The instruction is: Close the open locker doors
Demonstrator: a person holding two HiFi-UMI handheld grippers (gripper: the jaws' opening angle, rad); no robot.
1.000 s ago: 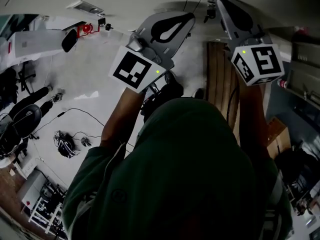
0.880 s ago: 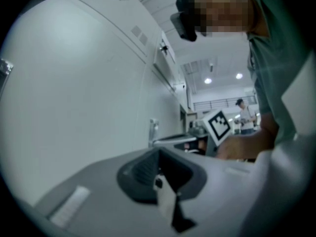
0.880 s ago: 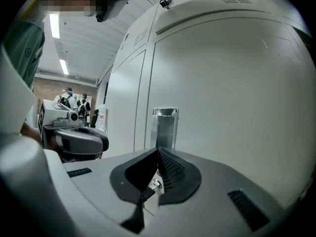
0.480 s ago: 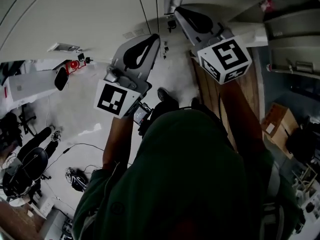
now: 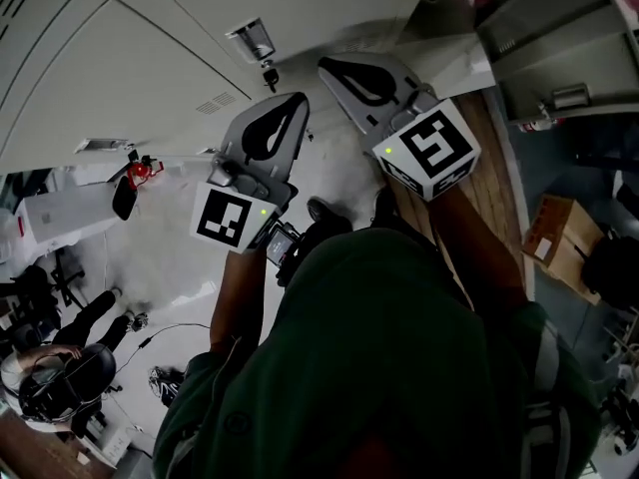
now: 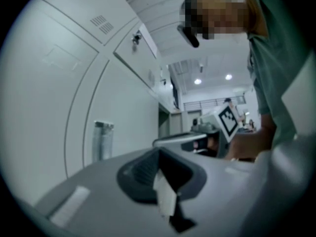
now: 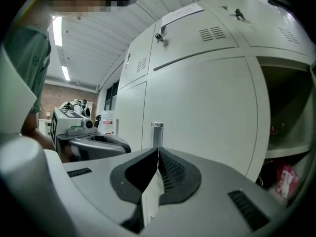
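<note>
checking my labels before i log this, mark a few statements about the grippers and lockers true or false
1. The right gripper has its jaws together with nothing between them. True.
2. The left gripper grips a door handle. False: its jaws are together on nothing.
3. The door straight ahead of the right gripper is shut. True.
4. Every compartment in the right gripper view is shut. False: a locker at the right stands open, with a red packet inside.
</note>
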